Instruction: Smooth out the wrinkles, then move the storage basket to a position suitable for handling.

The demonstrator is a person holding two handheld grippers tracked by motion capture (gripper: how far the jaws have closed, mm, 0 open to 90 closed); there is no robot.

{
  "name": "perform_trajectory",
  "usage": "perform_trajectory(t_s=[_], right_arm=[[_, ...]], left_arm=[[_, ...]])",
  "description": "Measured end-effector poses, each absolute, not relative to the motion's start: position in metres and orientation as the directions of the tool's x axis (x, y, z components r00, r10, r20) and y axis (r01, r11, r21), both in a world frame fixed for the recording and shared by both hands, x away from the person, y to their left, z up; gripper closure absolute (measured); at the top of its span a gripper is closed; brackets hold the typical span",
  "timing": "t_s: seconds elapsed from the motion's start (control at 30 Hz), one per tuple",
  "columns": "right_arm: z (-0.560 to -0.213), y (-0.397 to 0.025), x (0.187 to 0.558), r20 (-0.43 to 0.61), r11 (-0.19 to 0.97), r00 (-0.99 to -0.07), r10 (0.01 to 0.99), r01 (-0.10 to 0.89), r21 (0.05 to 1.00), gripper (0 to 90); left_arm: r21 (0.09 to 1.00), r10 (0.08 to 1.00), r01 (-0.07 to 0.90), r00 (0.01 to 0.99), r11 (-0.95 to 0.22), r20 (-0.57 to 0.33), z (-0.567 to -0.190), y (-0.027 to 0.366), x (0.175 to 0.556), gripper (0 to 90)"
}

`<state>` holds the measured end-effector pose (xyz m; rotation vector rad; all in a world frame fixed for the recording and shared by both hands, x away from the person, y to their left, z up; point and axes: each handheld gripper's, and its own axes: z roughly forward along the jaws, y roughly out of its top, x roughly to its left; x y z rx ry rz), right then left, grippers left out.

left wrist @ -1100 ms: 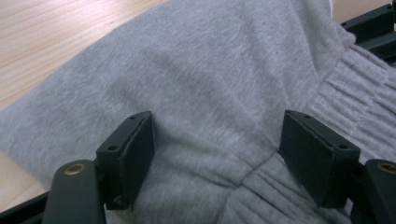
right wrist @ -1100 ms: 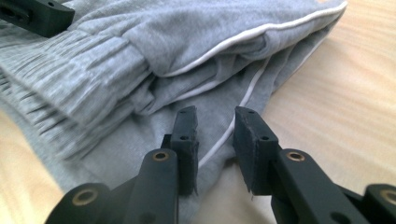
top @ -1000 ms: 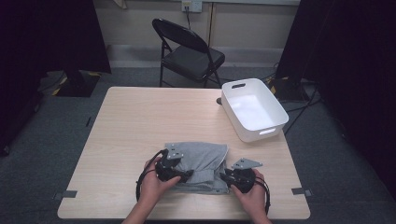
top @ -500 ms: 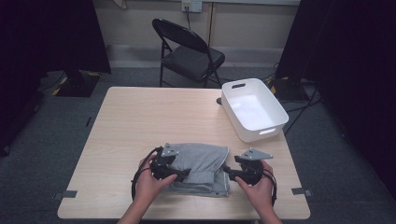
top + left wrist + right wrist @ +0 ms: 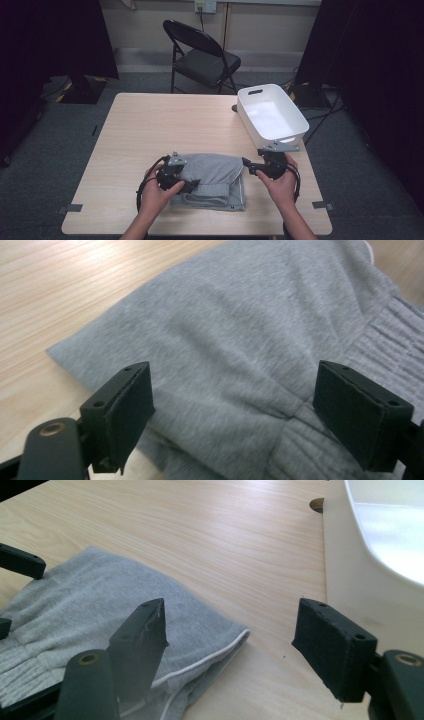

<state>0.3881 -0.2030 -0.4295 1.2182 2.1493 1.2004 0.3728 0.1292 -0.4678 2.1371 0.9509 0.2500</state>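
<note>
A folded grey garment (image 5: 215, 181) with a ribbed waistband lies near the table's front edge. My left gripper (image 5: 192, 186) is open over its left part, and the left gripper view has the grey cloth (image 5: 240, 340) spread between the wide jaws. My right gripper (image 5: 248, 167) is open just off the garment's right edge, nothing between its jaws. In the right gripper view the cloth's corner (image 5: 200, 630) lies beside the left jaw, with bare wood under the gap.
A white plastic bin (image 5: 271, 116) stands at the table's right side, close behind my right hand; its wall (image 5: 360, 585) rises just past the right jaw. A black folding chair (image 5: 202, 55) stands beyond the wooden table (image 5: 165, 125).
My right gripper has drawn away to the right, off the garment, and stands open. The garment now lies folded narrower. The left gripper has stayed at the garment's left part.
</note>
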Motion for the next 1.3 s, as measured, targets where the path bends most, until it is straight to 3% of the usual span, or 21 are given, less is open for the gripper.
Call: perform_trajectory(t_s=[0.5,0.87,0.97,1.03,1.3], right_arm=[[-0.409,-0.204,0.434,0.033,0.243,-0.496,0.868,0.481,0.842,29.5],[-0.418,-0.208,0.465,0.019,0.222,-0.417,0.909,0.522,0.824,33.5],[-0.424,-0.207,0.471,0.011,0.229,-0.405,0.914,0.538,0.811,40.8],[-0.428,-0.207,0.475,0.018,0.235,-0.418,0.908,0.546,0.804,52.8],[-0.436,-0.212,0.48,0.008,0.234,-0.404,0.915,0.545,0.805,79.2]], left_arm=[[0.716,0.709,0.579,0.685,-0.39,-0.168,-0.471,0.152,0.379,15.7],[0.72,0.715,0.575,0.681,-0.388,-0.158,-0.469,0.17,0.379,16.9],[0.719,0.722,0.575,0.675,-0.39,-0.149,-0.469,0.178,0.378,16.8],[0.713,0.724,0.577,0.675,-0.399,-0.141,-0.471,0.185,0.378,16.8],[0.714,0.744,0.593,0.65,-0.372,-0.153,-0.476,0.197,0.377,17.0]])
